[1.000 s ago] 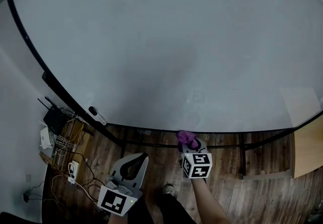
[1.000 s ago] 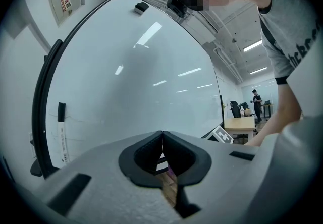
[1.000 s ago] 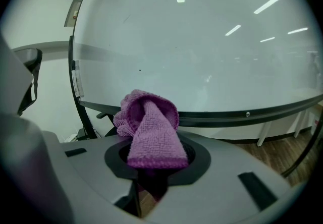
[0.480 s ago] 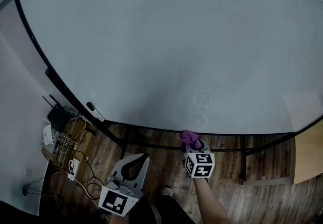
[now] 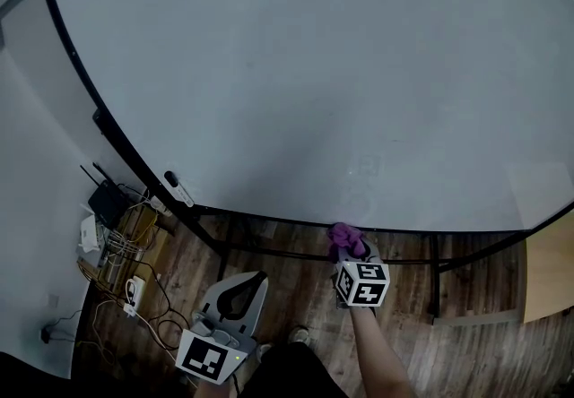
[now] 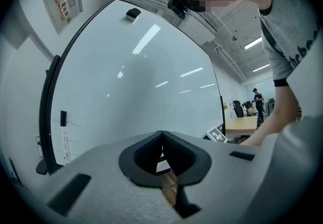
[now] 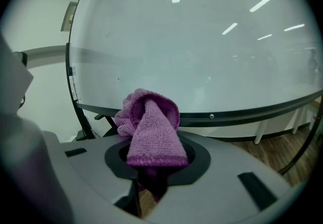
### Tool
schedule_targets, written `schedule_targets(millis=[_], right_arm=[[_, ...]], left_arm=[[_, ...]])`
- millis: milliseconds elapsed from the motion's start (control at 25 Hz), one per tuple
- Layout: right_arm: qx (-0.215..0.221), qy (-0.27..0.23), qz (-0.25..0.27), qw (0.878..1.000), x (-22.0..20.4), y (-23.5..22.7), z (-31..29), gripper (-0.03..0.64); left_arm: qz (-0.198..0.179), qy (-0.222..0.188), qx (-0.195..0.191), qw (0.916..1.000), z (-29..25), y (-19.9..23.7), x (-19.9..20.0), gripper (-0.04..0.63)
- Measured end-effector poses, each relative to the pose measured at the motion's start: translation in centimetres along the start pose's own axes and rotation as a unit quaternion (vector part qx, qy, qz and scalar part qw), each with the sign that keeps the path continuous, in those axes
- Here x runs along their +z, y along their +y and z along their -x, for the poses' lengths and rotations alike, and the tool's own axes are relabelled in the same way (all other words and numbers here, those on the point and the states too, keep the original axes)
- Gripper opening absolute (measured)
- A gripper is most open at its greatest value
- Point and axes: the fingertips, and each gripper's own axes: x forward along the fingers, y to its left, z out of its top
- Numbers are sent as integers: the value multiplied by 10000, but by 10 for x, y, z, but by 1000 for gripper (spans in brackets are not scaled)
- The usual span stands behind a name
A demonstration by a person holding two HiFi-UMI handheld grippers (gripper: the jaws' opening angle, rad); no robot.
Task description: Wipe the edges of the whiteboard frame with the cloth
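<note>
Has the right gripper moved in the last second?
Yes, slightly. The right gripper, shut on the purple cloth, has shifted right along the whiteboard's bottom frame edge, away from the marker.

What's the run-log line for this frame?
phase: wipe, bottom edge | right gripper: shut on cloth, cloth at frame | left gripper: shut, empty, held low
</note>
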Motion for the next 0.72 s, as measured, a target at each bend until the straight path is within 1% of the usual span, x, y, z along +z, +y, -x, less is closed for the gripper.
schedule_targets(millis=[200,360,480,720], right_arm=[[-85,22,-93,9999,1,-1,1,92],[-212,67,-10,9998,1,-4,5,92],[-278,82,10,9996,4,-3,6,92],[-254,73,-39,9996,3,-5,7,92]], left_arm=[[73,17,-123,9999,12,-1,-1,17],[64,38,-302,9995,21,-5,-2,17],[76,40,-359,9993,26,-5,-3,17],[20,103,-471,9988,23,-14,-4,17]])
